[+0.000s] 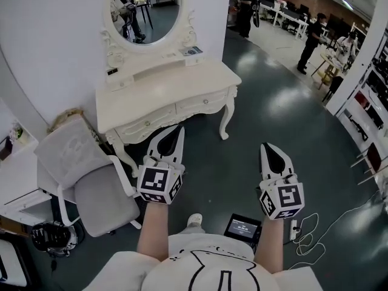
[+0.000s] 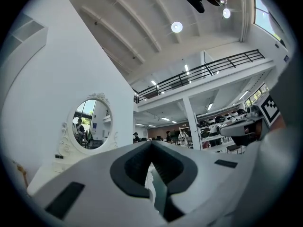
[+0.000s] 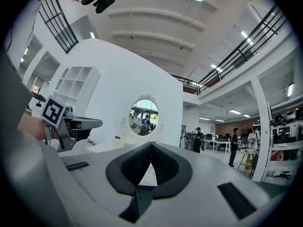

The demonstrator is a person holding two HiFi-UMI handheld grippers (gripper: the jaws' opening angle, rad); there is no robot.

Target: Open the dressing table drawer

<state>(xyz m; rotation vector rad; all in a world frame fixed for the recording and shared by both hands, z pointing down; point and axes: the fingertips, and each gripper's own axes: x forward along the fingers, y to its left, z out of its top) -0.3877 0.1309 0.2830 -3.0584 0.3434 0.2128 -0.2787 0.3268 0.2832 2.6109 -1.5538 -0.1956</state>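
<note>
The cream dressing table with an oval mirror stands against the white wall ahead of me. Its two front drawers sit flush with the frame, each with a small knob. My left gripper is shut and empty, its tips just short of the table's front edge below the drawers. My right gripper hangs over the floor to the right of the table, also shut with nothing in it. In the left gripper view the shut tips point toward the mirror. The right gripper's tips point the same way, with the mirror ahead.
A grey padded chair stands left of the table, close to my left arm. A small screen device lies on the dark floor by my feet, with white cables to its right. People stand far back.
</note>
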